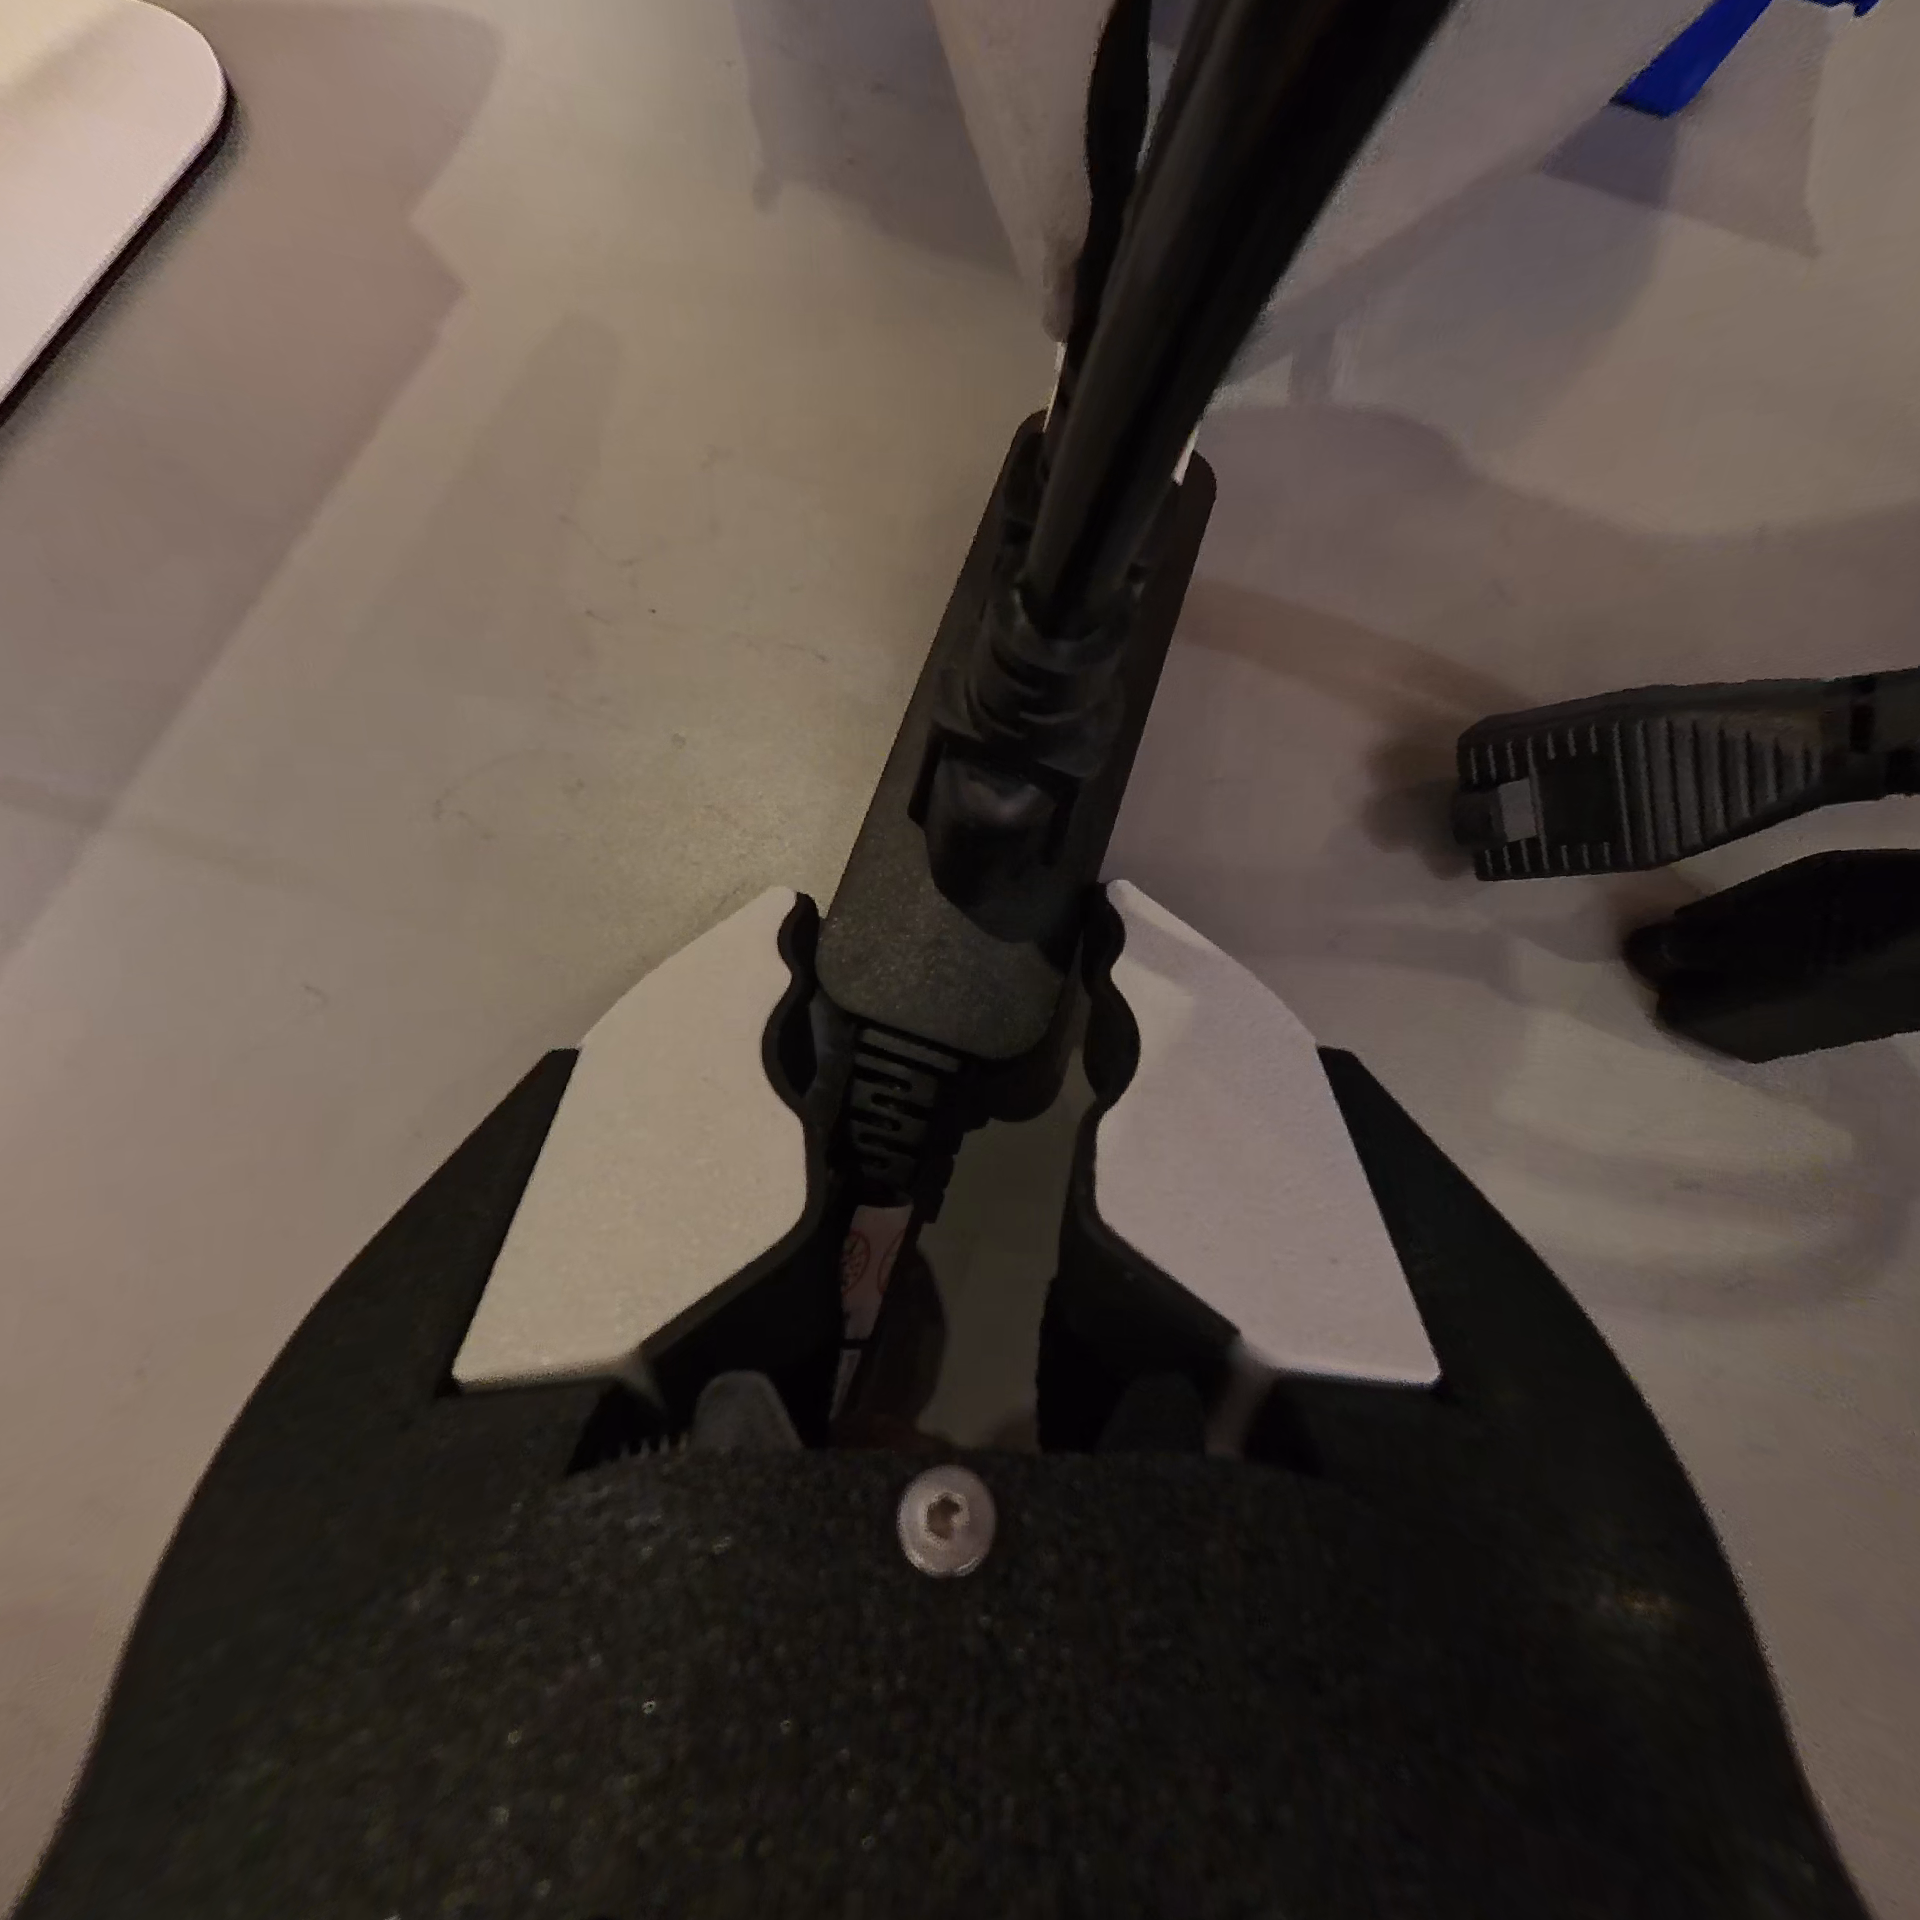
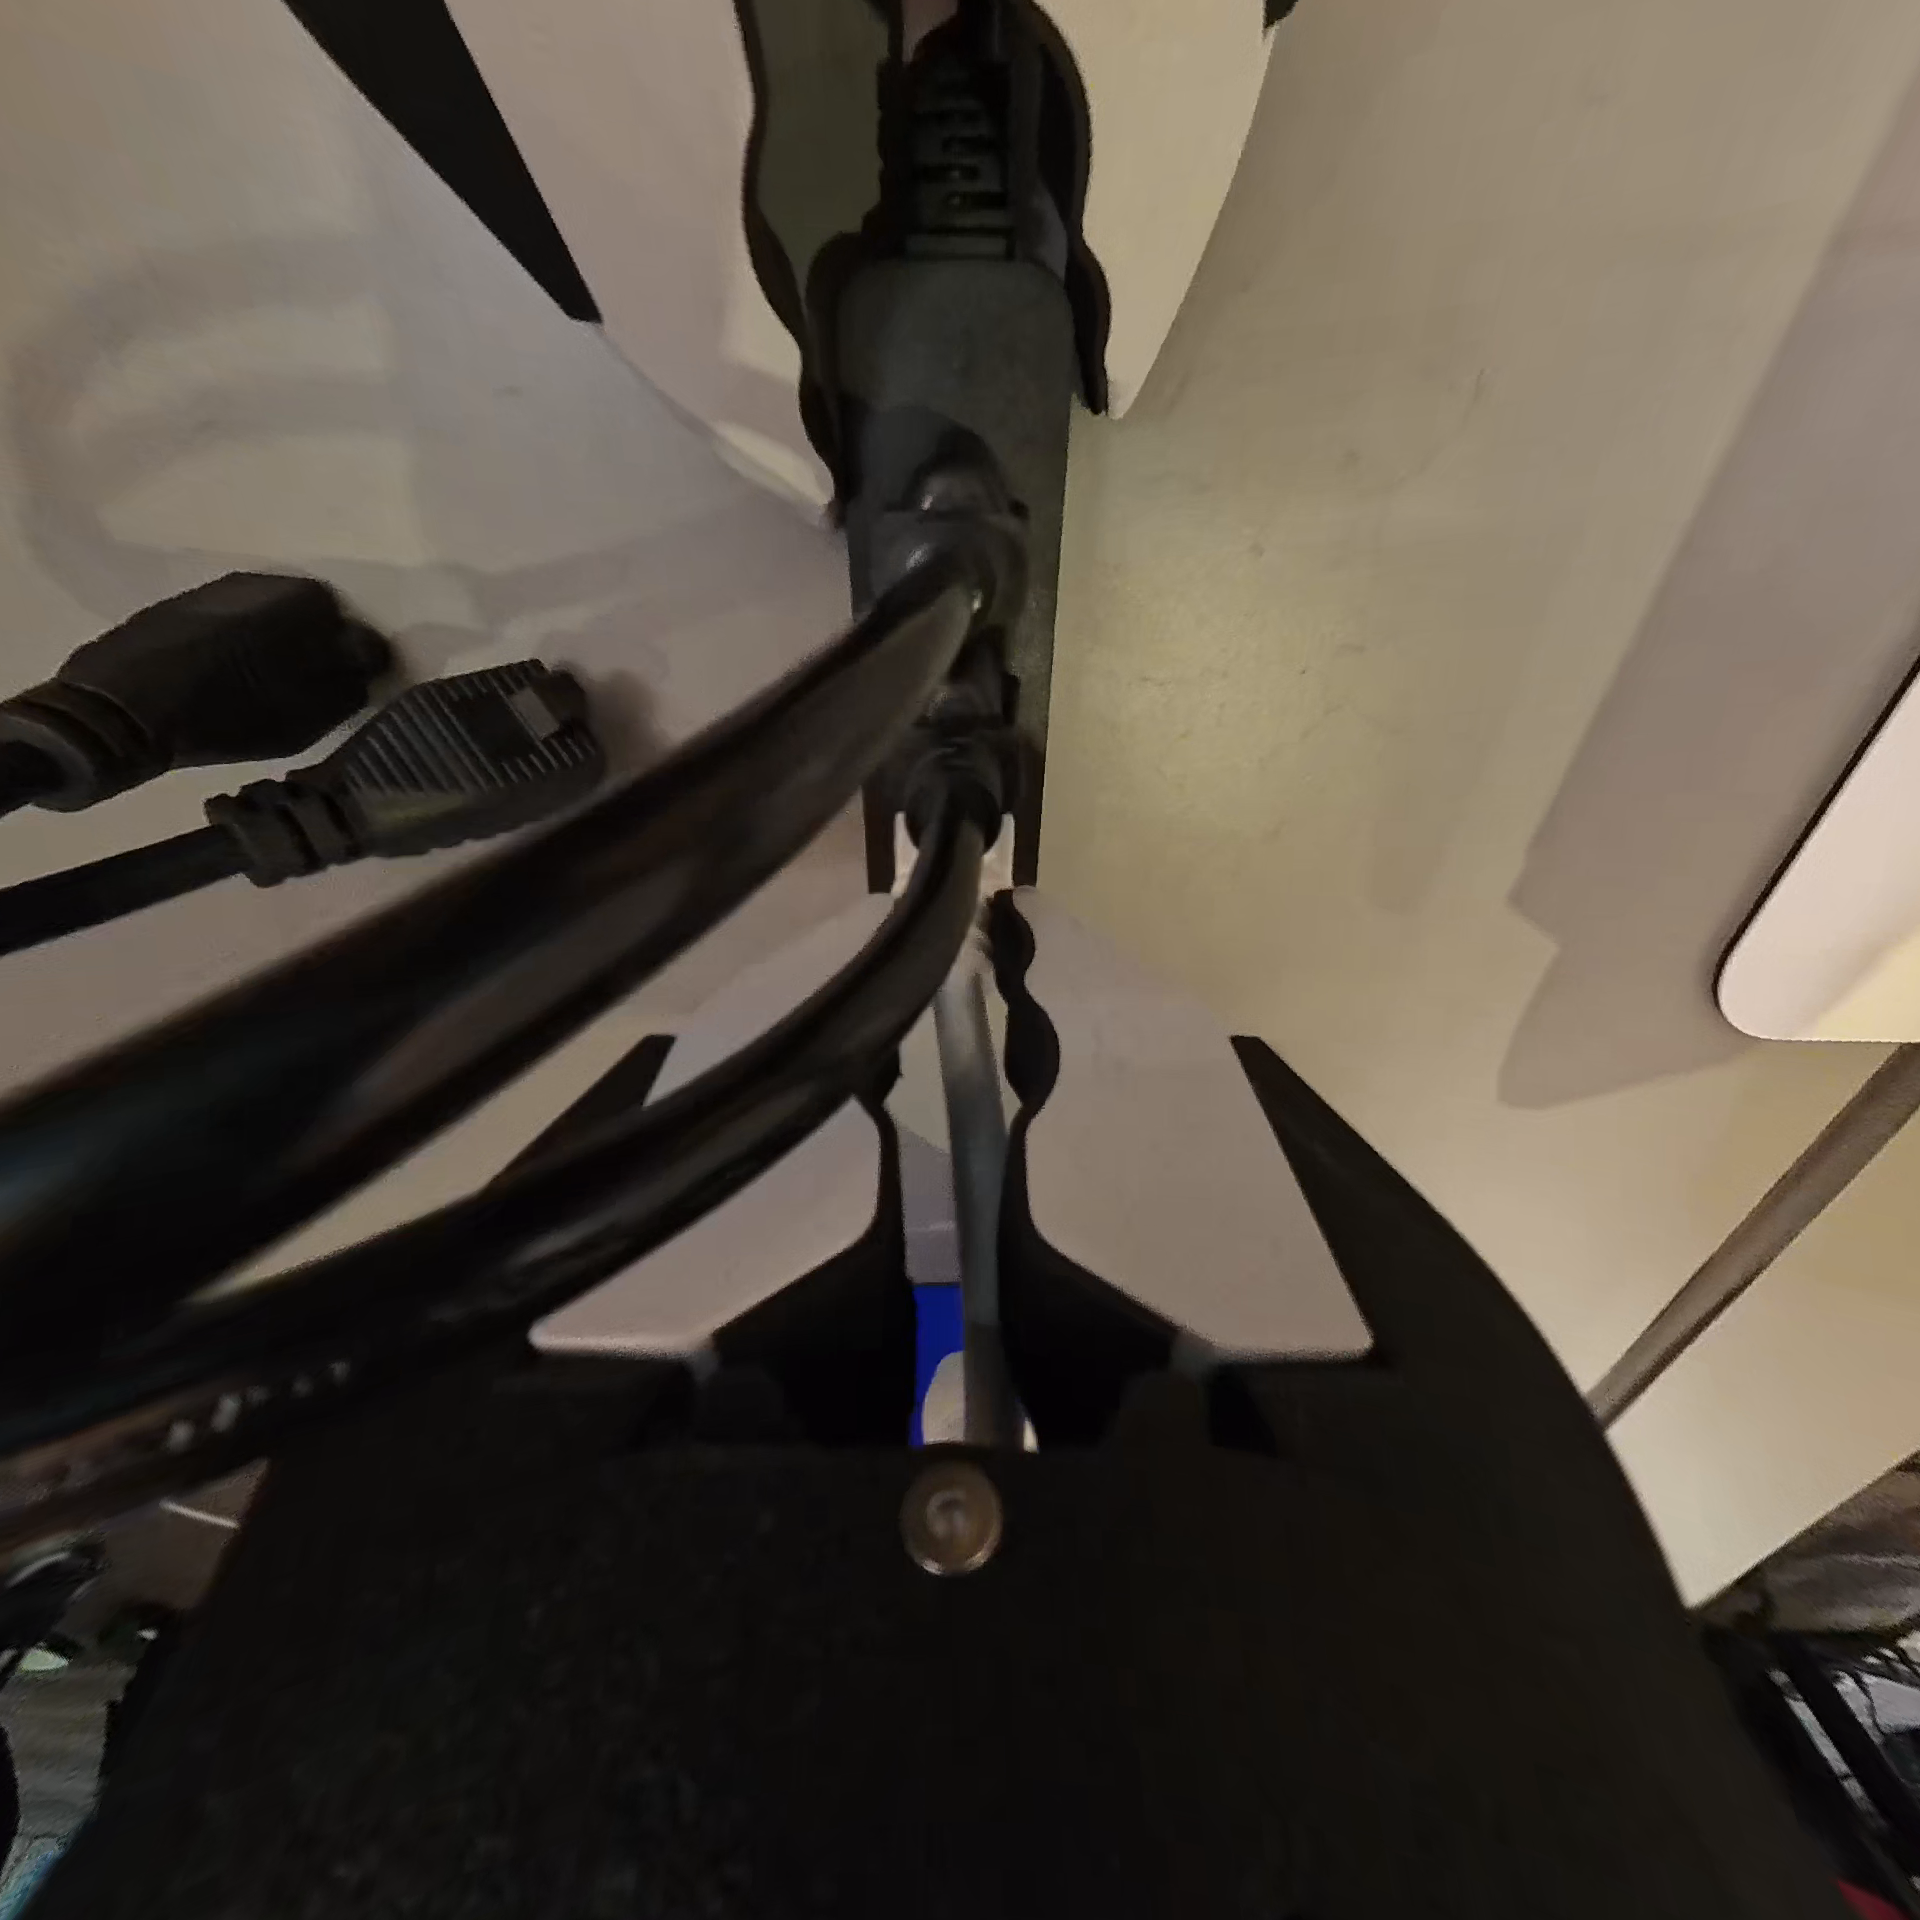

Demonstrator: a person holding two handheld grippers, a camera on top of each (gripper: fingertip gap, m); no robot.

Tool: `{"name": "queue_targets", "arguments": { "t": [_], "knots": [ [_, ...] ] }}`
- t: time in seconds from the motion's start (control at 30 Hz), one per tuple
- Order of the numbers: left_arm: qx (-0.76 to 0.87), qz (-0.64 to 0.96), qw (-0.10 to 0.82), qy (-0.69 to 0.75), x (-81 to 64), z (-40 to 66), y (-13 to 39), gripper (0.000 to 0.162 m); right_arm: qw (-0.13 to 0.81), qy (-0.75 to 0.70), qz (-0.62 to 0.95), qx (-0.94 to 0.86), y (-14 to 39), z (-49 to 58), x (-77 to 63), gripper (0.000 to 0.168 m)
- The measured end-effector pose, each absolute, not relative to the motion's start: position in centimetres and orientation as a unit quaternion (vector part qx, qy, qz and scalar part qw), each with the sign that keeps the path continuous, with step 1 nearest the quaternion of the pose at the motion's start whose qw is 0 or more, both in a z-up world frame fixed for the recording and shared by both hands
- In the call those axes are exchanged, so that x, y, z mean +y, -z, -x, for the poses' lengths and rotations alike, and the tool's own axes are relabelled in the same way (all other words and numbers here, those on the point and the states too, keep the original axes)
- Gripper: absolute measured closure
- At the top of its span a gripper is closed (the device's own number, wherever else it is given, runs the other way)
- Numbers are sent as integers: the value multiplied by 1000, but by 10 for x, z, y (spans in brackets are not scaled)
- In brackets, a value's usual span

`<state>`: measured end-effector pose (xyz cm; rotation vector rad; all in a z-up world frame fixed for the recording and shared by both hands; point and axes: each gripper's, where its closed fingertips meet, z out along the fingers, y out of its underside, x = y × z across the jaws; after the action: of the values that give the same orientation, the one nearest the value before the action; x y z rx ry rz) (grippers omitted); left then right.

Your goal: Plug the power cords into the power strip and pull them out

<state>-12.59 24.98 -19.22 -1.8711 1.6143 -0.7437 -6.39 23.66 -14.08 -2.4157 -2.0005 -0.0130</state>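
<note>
The left gripper (image 1: pixel 951 997) is clamped on the near end of the black power strip (image 1: pixel 997 790), which lies lengthwise at frame centre on the pale bench (image 1: pixel 468 675). Two black power cords (image 1: pixel 1143 312) sit plugged into its top face and rise toward the upper edge. At the right of the left wrist view, two loose plugs (image 1: pixel 1642 790) rest on the bench, apart from the strip. In the right wrist view, the right gripper (image 2: pixel 961 1039) closes on a grey cable (image 2: pixel 971 1143) at the strip's other end; its grip looks tight, though blur makes that uncertain. A white board (image 2: pixel 1849 935) lies at the right edge.
</note>
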Motion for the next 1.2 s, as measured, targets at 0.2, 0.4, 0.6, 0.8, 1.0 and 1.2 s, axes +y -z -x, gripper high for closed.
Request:
{"name": "queue_targets", "arguments": {
  "t": [0.2,0.4,0.6,0.8,1.0,1.2],
  "knots": [
    [600,698,273,280,250,126,192,113,21,-22,790,-613,134,67,237,143],
    [597,702,275,273,250,126,192,113,190,-85,806,-553,59,75,236,130],
    [543,712,313,317,243,132,142,105,365,-70,793,-483,-2,52,206,126],
    [480,740,428,195,230,197,73,105,496,-78,783,-366,-8,33,151,122],
    [346,781,488,179,154,265,86,110,590,-65,776,-212,57,23,92,126],
    [224,781,541,216,106,306,101,117,643,-31,742,-187,88,37,42,135]
  ]
}}
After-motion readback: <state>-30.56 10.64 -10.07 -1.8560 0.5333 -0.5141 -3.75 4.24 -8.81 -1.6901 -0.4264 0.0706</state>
